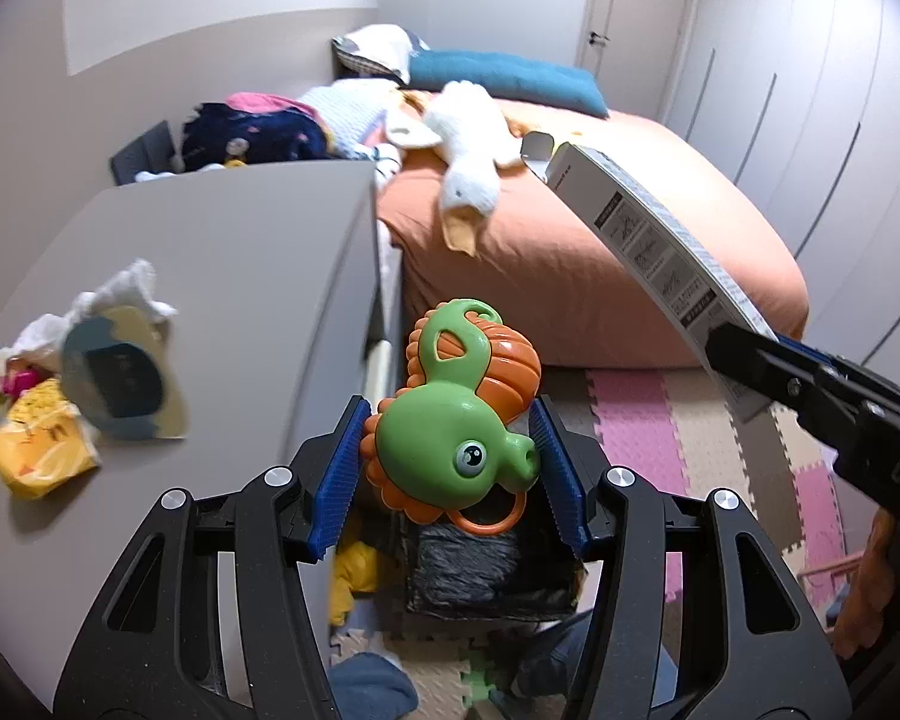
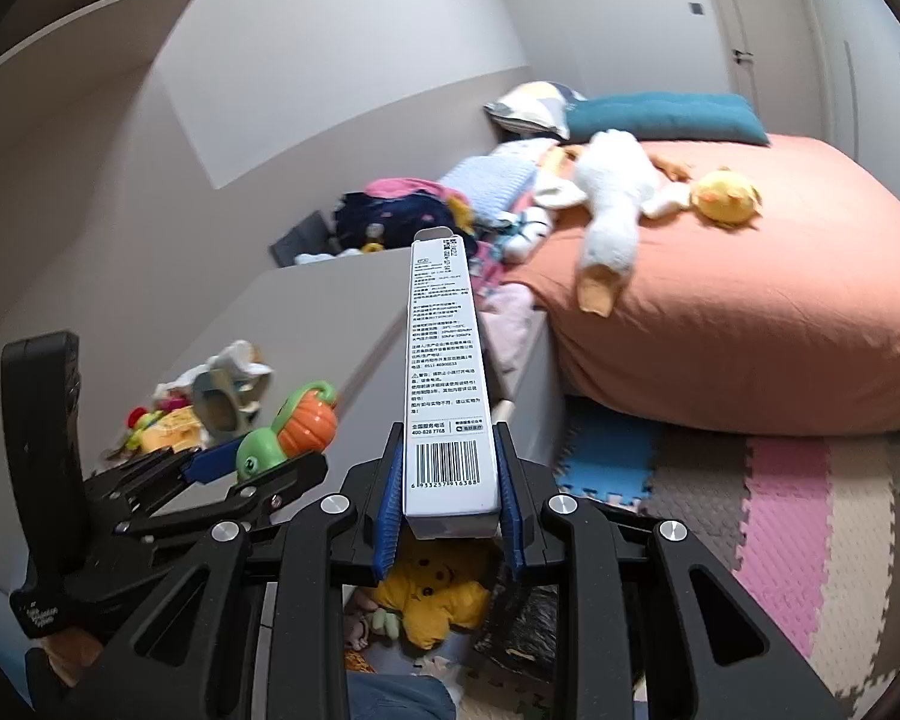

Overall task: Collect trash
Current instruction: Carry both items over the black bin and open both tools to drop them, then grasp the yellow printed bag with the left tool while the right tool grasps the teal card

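We see a long white cardboard box (image 2: 447, 384), printed with text and a barcode, pinched between the blue pads of our right gripper (image 2: 450, 513); it juts forward and up, its far flap open. In the left wrist view the same box (image 1: 660, 240) slants across the orange bed (image 1: 630, 252), held at its lower end by the right gripper (image 1: 744, 360).

Our left gripper (image 1: 450, 450) clamps a green and orange plastic snail toy (image 1: 456, 420), its pads pressed on either side of the toy. From the right wrist view that toy (image 2: 288, 432) sits in the left gripper (image 2: 234, 468) just beside the grey cabinet top.

Below both grippers, on the floor, stands a dark bin lined with a black bag (image 1: 486, 570), and beside it lies a yellow plush (image 2: 432, 594).

On the grey cabinet top (image 1: 240, 252) to the left lie crumpled white tissue (image 1: 126, 294), a yellow wrapper (image 1: 42, 444) and a blurred grey-blue and cream item (image 1: 120, 384) that we cannot identify.

On the bed rest a white goose plush (image 1: 468, 150), a yellow duck plush (image 2: 726, 195), a teal pillow (image 1: 510, 78) and a heap of clothes (image 1: 252, 132) near the wall. Pink, grey, cream and blue foam mats (image 2: 780, 516) cover the floor.
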### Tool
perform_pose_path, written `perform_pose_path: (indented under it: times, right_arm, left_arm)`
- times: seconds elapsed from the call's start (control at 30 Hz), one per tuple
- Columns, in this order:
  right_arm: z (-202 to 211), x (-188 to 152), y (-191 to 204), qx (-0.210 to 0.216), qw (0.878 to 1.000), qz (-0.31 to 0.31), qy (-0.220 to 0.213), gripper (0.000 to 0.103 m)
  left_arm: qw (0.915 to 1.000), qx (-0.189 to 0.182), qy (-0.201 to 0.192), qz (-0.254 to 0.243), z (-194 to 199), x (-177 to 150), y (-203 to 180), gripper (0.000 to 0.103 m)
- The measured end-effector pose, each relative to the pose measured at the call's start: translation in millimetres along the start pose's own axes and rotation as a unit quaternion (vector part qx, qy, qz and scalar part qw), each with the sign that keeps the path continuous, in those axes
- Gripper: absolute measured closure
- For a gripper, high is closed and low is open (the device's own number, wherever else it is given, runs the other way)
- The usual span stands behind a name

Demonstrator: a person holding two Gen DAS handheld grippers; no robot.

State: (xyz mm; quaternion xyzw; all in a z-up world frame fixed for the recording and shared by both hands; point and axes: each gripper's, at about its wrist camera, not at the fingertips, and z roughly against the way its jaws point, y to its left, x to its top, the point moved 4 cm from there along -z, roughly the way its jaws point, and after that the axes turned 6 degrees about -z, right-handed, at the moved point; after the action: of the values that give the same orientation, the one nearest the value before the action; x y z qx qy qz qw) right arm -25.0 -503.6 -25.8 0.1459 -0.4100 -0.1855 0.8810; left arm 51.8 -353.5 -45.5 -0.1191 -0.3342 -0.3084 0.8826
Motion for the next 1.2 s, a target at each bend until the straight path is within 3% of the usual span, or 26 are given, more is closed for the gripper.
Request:
perform_pose_path:
  times: [0.07, 0.1, 0.13, 0.17, 0.2, 0.3, 0.6, 1.2]
  right_arm:
    - [-1, 0, -10, -0.008, 1.0, -0.009, 0.005, 0.073]
    - [-4, 1, -15, -0.014, 1.0, -0.013, 0.008, 0.07]
    - [-5, 2, -18, -0.019, 1.0, -0.015, 0.01, 0.053]
    - [-6, 3, -22, -0.029, 0.999, -0.017, 0.007, 0.045]
    - [-6, 5, -25, -0.04, 0.999, -0.016, 0.001, 0.038]
    - [-6, 6, -33, -0.057, 0.998, -0.021, -0.003, 0.038]
    - [-7, 7, -35, -0.051, 0.998, -0.023, -0.013, 0.038]
    - [-38, 2, 34, -0.009, 1.0, 0.028, 0.011, 0.038]
  left_arm:
    - [0.9998, -0.011, 0.015, -0.008, -8, -2, -8, 0.049]
    - [0.9993, -0.02, 0.028, -0.011, -13, -4, -11, 0.035]
    - [0.9988, -0.02, 0.042, -0.014, -20, -6, -15, 0.02]
    - [0.9988, -0.013, 0.044, -0.017, -23, -7, -15, 0.006]
    - [0.9987, -0.002, 0.045, -0.023, -26, -7, -18, 0.006]
    - [0.9979, 0.008, 0.058, -0.029, -32, -10, -18, 0.006]
    - [0.9983, 0.03, 0.046, -0.022, -22, -10, -2, 0.006]
    - [0.9963, 0.072, 0.033, 0.033, 9, -25, 71, 0.006]
